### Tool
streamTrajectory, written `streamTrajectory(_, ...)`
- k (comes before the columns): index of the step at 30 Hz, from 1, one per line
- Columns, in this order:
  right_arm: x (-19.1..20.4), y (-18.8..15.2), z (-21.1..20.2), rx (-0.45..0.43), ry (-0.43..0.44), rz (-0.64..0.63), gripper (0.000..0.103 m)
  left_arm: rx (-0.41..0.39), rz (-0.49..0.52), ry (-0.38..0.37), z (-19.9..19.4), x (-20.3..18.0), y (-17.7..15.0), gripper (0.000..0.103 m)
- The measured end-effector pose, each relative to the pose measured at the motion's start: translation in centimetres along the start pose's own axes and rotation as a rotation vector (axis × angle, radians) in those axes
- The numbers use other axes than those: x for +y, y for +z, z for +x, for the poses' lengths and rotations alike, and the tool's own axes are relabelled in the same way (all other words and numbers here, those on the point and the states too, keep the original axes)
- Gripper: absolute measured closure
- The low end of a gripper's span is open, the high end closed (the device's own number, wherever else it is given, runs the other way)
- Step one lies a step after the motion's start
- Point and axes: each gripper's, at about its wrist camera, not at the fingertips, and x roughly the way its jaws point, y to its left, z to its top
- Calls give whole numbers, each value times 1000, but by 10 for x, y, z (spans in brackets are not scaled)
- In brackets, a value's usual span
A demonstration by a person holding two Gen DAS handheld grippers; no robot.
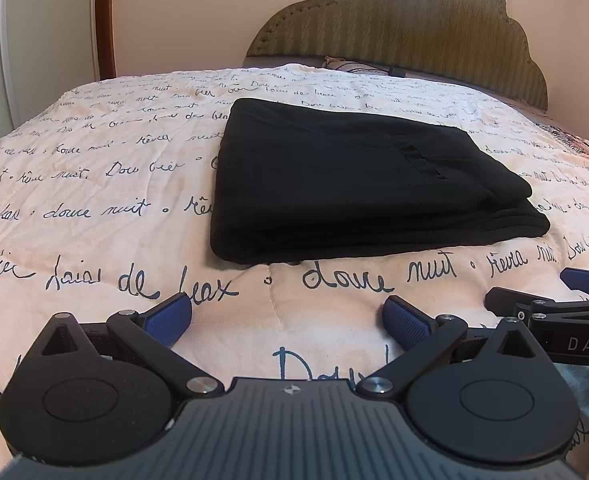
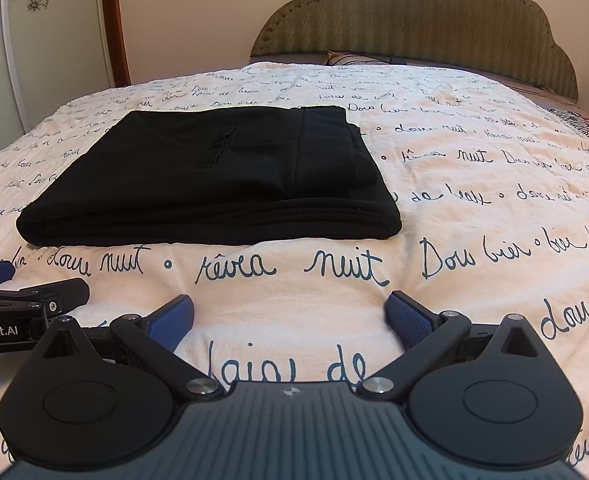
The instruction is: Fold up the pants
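Observation:
Black pants (image 1: 358, 184) lie folded into a flat rectangular stack on the bed; they also show in the right wrist view (image 2: 214, 184). My left gripper (image 1: 288, 320) is open and empty, low over the bedspread, short of the stack's near edge. My right gripper (image 2: 290, 320) is open and empty too, beside the left one and short of the stack's near right corner. The right gripper's side shows at the right edge of the left wrist view (image 1: 554, 312). The left gripper's side shows at the left edge of the right wrist view (image 2: 26, 304).
A cream bedspread (image 1: 94, 208) with dark handwritten script covers the bed. A green padded headboard (image 1: 414, 20) stands at the far end, with a pillow and cable (image 1: 366, 66) below it. A floral-papered wall and a wooden frame (image 2: 114, 20) are at the left.

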Motion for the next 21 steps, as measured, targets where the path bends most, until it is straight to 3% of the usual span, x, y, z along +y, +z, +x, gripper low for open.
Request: streamTrajectory(21,0,0,0,-1,-1,0,0,1,0,-8,-1,0,0,0)
